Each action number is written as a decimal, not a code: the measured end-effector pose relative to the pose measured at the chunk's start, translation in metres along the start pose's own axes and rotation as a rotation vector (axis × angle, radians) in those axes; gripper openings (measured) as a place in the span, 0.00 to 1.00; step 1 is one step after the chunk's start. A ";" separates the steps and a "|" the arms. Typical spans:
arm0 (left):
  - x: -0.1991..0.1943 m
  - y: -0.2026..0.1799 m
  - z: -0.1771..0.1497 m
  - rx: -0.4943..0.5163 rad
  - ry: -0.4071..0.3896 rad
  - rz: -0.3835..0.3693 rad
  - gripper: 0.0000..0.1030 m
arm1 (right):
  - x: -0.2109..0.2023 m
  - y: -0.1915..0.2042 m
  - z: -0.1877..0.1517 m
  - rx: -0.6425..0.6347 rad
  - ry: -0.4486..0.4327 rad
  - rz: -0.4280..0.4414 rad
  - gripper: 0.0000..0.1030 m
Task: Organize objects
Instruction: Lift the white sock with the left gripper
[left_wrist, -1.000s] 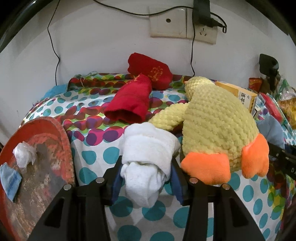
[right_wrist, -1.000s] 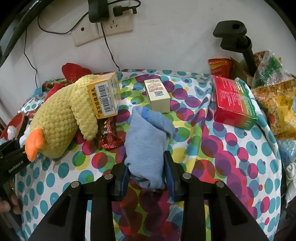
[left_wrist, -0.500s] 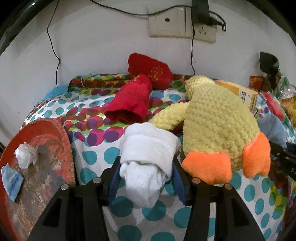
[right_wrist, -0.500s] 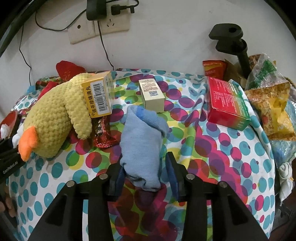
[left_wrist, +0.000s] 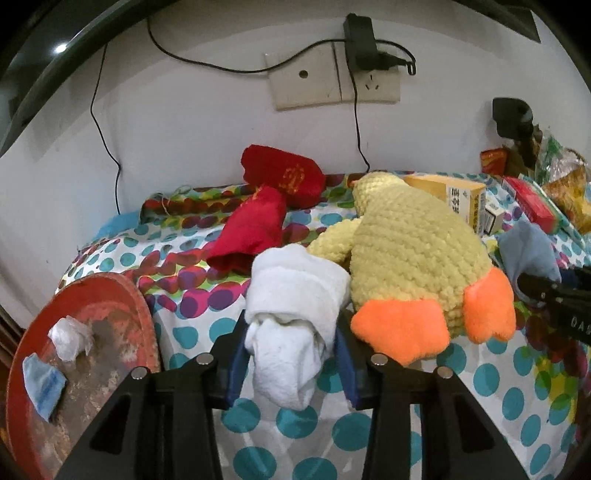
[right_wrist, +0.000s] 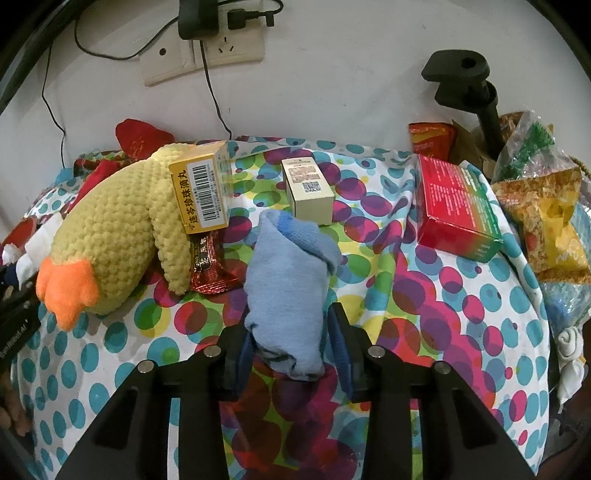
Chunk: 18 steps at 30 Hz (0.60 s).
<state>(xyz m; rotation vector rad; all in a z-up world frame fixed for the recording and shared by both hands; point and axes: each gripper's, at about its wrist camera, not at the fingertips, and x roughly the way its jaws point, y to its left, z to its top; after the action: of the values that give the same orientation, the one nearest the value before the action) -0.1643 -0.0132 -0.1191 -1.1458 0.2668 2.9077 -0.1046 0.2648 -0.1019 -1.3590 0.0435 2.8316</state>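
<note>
Left claw (left_wrist: 290, 363) is narrowing now around the rolled white towel bundle (left_wrist: 295, 314) it had loosened on, right claw (right_wrist: 290, 350) closing around the rolled blue cloth (right_wrist: 290, 273), both lying on the dotted surface (right_wrist: 443, 314), so pickup looks imminent.

A tabletop (right_wrist: 424, 302) under a polka-dot cloth fills the frame. On it lie a yellow plush duck (right_wrist: 110, 236) at left, a rolled blue towel (right_wrist: 288, 280) at centre, a cream box (right_wrist: 308, 192) behind it and a red box (right_wrist: 458, 210) at right.
</note>
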 end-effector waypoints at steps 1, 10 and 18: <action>0.000 0.000 0.000 -0.002 0.009 -0.004 0.41 | 0.000 0.000 0.000 -0.001 0.000 -0.001 0.33; -0.019 0.009 0.000 -0.011 0.017 0.022 0.41 | 0.001 0.001 0.000 -0.003 0.000 -0.008 0.33; -0.047 0.020 0.001 -0.055 0.033 -0.006 0.41 | 0.002 0.001 0.000 -0.009 0.000 -0.016 0.33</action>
<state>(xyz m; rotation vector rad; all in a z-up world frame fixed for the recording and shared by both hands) -0.1319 -0.0301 -0.0834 -1.2008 0.1854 2.9109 -0.1057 0.2634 -0.1037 -1.3548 0.0204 2.8221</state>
